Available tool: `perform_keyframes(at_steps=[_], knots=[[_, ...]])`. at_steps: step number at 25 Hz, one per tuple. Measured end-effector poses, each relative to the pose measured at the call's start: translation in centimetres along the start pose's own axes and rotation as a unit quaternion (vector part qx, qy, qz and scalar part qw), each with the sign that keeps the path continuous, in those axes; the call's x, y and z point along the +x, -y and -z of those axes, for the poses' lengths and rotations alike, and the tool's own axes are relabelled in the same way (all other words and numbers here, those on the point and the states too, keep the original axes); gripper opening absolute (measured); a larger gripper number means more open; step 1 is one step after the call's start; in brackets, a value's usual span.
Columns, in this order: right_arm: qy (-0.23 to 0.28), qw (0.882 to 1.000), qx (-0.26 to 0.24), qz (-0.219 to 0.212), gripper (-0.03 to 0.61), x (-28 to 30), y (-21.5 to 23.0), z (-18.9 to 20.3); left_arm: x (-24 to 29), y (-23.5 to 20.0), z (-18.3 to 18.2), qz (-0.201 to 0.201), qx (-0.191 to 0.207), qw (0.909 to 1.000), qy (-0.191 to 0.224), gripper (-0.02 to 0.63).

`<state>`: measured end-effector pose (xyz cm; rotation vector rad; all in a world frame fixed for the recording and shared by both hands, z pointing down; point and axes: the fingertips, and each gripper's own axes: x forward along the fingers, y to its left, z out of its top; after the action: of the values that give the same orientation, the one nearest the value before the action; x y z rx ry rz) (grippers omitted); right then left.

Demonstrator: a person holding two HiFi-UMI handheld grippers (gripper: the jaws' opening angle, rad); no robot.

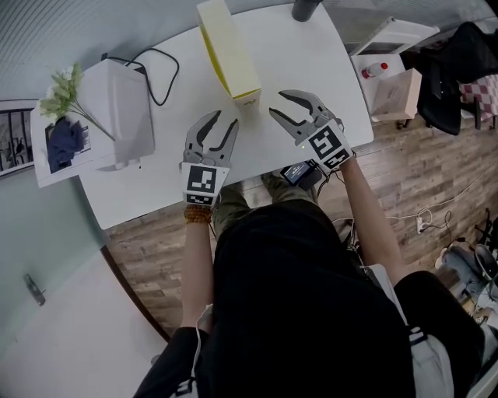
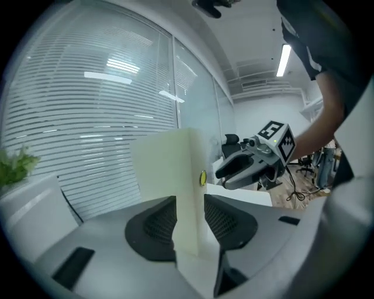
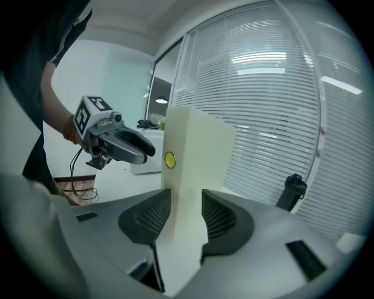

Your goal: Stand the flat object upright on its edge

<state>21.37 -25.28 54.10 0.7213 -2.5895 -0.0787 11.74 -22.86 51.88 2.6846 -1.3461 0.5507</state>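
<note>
Head view: a pale yellow box (image 1: 227, 48) is standing upright on its narrow edge near the middle of the white table (image 1: 311, 74), its long side running away from the person. The left gripper (image 1: 225, 119) is hovering just short of the box's near end, its jaws spread and nothing between them. The right gripper (image 1: 278, 103) is hovering on the other side of that end, close to the box but apart from it, jaws likewise spread. A white appliance (image 1: 120, 109) with a black cable (image 1: 161, 78) and a plant (image 1: 62, 89) are sitting at the table's left, and a dark bottle (image 1: 305, 8) is standing at the far edge.

Left gripper view: the jaws are standing apart, their ribbed pads bare. The box (image 2: 169, 169) is rising beyond the gap, a round yellow sticker (image 2: 202, 177) showing on its narrow end, with the right gripper (image 2: 234, 169) to its right.

Right gripper view: the jaws are gaping too, pinching nothing. The box (image 3: 196, 146) is standing upright past them, the left gripper (image 3: 140, 149) is hanging to its left, and window blinds (image 3: 274, 87) are filling the background
</note>
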Motion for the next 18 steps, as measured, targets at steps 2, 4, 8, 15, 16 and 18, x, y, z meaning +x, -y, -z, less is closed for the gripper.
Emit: perform_keyframes(at_steps=[2, 4, 8, 15, 16, 18], knots=[[0.01, 1.0, 0.017, 0.008, 0.135, -1.5, -0.9, -0.4, -1.7, -0.2, -0.6, -0.024, -0.017, 0.9989, 0.035, 0.093], [0.032, 0.999, 0.03, 0.028, 0.094, -2.6, -1.5, -1.9, -3.1, -0.7, -1.6, -0.04, -0.018, 0.9968, 0.067, 0.059], [0.095, 0.989, 0.054, 0.102, 0.054, -4.6, -1.8, -7.7, -6.2, -2.4, -5.5, -0.071, -0.016, 0.9894, 0.125, 0.025], [0.144, 0.949, 0.047, 0.276, 0.037, -7.6, -2.5, -18.9, -13.8, -5.6, -13.5, -0.086, -0.008, 0.9711, 0.223, 0.011], [0.148, 0.944, 0.047, 0.291, 0.037, -8.0, -3.5, -20.2, -15.0, -5.7, -14.0, -0.088, -0.011, 0.9682, 0.234, 0.011], [0.168, 0.938, 0.043, 0.301, 0.032, -8.3, -6.5, -22.7, -17.4, -5.6, -14.5, -0.091, -0.014, 0.9629, 0.254, 0.011]])
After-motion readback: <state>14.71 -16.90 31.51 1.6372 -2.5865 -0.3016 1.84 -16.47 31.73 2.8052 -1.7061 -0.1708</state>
